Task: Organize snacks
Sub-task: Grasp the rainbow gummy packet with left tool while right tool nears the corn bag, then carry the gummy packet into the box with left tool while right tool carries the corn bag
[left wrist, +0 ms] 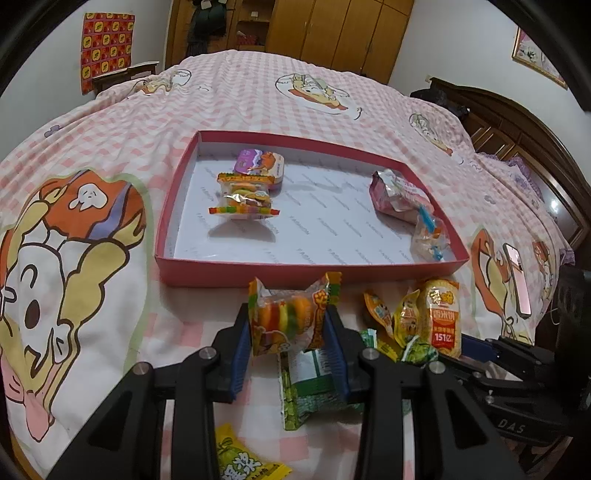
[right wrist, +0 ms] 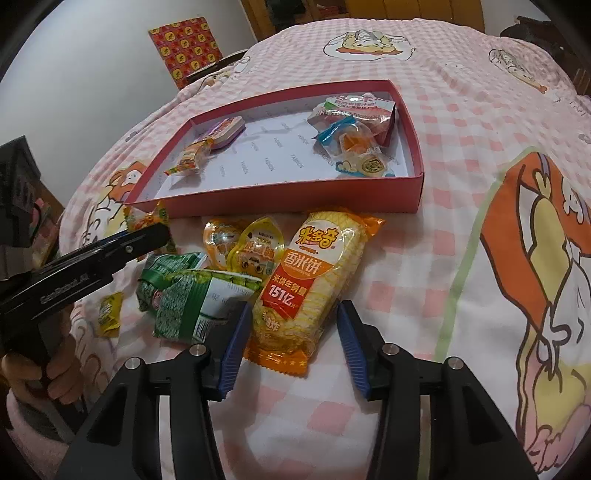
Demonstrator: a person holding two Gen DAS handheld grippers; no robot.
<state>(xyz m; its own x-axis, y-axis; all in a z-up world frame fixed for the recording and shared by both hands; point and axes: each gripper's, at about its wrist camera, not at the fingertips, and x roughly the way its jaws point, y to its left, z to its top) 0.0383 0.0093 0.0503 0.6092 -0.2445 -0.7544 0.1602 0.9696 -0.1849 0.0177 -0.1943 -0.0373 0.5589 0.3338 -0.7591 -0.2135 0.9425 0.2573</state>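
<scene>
Snacks lie in two groups on a bed: some inside a shallow red box (left wrist: 295, 275), the rest in a loose pile just near of its front wall. The left gripper (left wrist: 289, 332) is closed on a burger gummy packet (left wrist: 286, 321), its blue pads (left wrist: 242, 356) pressing both sides of the wrapper, which is lifted clear of the bedding just short of the box. The right gripper (right wrist: 291, 345) stands wide open, its pads (right wrist: 232, 350) either side of the near end of an orange rice cracker bag (right wrist: 314, 280); whether they touch the bag I cannot tell, and it grips nothing.

In the pile, left of the rice cracker bag, are two yellow jelly cups (right wrist: 243, 245), green pea packets (right wrist: 192, 291) and, farther left, a small yellow candy (right wrist: 109, 314). Inside the box, at the far left, a second burger gummy (left wrist: 245, 197) lies against a purple-lidded cup (left wrist: 260, 164); at the right are a pink pouch (left wrist: 397, 195) and clear-wrapped sweets (left wrist: 430, 238).

Everything rests on a pink-and-white checked bedspread (left wrist: 147, 122) printed with cartoon figures. A pink phone (left wrist: 517, 275) lies on it to the right. Beyond the bed are wooden wardrobes (left wrist: 343, 33), a dark wooden headboard (left wrist: 517, 129) at the right, and a red-and-yellow patterned cloth (left wrist: 105, 46) on the white wall at the left.
</scene>
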